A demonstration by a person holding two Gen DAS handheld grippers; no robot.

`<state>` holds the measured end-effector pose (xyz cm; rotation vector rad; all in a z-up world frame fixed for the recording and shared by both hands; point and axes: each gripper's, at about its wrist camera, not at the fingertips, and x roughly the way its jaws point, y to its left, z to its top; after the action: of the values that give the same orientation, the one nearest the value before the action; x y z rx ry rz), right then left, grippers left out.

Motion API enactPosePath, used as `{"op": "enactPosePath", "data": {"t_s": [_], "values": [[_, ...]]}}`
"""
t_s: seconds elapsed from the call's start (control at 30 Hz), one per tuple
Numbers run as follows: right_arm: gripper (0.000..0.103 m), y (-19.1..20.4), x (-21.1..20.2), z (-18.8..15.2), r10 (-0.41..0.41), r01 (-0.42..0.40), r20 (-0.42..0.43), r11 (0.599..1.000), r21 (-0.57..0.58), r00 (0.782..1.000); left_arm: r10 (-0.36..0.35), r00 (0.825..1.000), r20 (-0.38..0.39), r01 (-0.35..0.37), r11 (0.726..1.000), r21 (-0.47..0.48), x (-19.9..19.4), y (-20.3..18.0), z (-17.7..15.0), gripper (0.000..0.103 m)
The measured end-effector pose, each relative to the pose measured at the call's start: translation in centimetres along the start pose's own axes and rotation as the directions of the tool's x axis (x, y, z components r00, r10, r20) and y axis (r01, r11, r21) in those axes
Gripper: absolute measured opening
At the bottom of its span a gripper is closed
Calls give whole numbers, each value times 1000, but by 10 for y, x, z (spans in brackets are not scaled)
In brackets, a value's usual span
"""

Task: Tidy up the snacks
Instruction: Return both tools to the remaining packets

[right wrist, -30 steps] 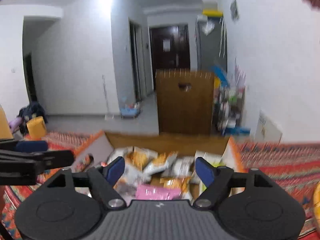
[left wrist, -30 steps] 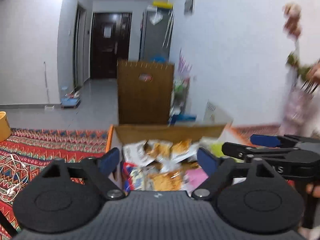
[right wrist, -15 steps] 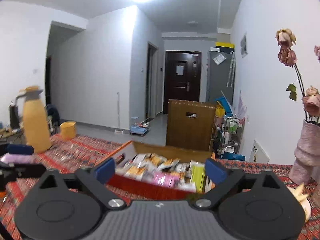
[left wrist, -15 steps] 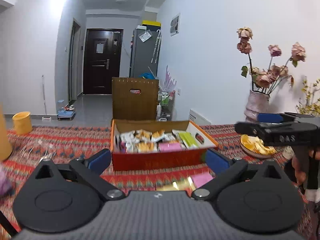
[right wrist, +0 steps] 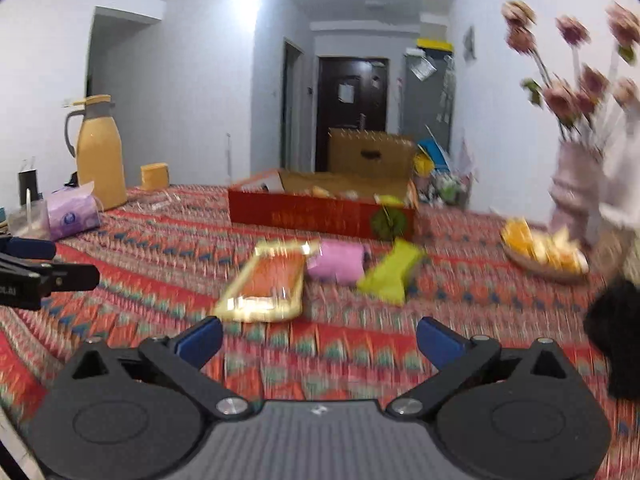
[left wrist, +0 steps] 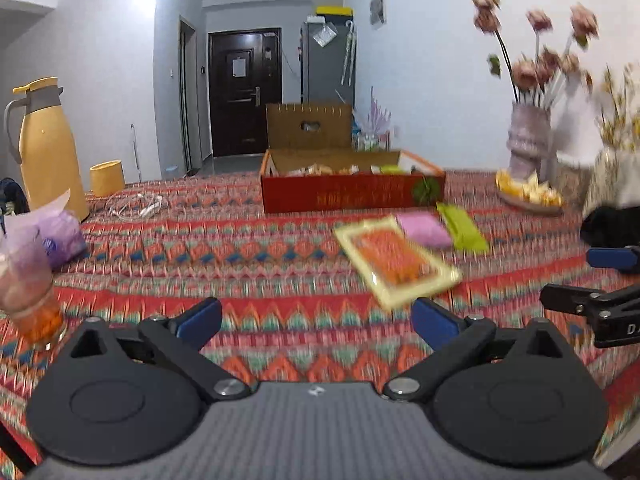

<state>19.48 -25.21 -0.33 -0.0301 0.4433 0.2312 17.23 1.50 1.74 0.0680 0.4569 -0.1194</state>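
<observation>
While both the left gripper [left wrist: 316,322] and right gripper [right wrist: 318,336] hover spread wide and empty, three packets lie loose: orange [left wrist: 394,258], pink [left wrist: 423,230], green [left wrist: 462,227], the box [left wrist: 352,196] at twelve o'clock.

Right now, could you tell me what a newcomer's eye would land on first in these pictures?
Probably the three loose snack packs on the patterned tablecloth: a yellow-rimmed orange pack, a pink one and a green one, lying in front of the red box of snacks. Next, the yellow jug at far left and the vase of flowers at right.
</observation>
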Motion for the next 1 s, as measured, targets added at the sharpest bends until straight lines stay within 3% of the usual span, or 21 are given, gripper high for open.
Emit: {"op": "enactPosePath", "data": {"t_s": [0.1,0.23,0.63,1.0], "values": [[103,-4,-9,-24,-17,18,-41,999,30,999,7,1000,-16,-6,1000,28,-6,-9,-15,103],[103,-4,-19,-38,-26,28,-50,999,38,998,-20,999,-31,19,999,-30,-15,-6,-23,103],[103,1,-25,-39,-19,20,-38,999,37,999,-17,995,-103,6,995,-98,-8,0,-29,103],[103,-30,4,-23,-32,36,-37,993,115,999,-121,985,-126,109,989,-96,52,-28,21,103]]}}
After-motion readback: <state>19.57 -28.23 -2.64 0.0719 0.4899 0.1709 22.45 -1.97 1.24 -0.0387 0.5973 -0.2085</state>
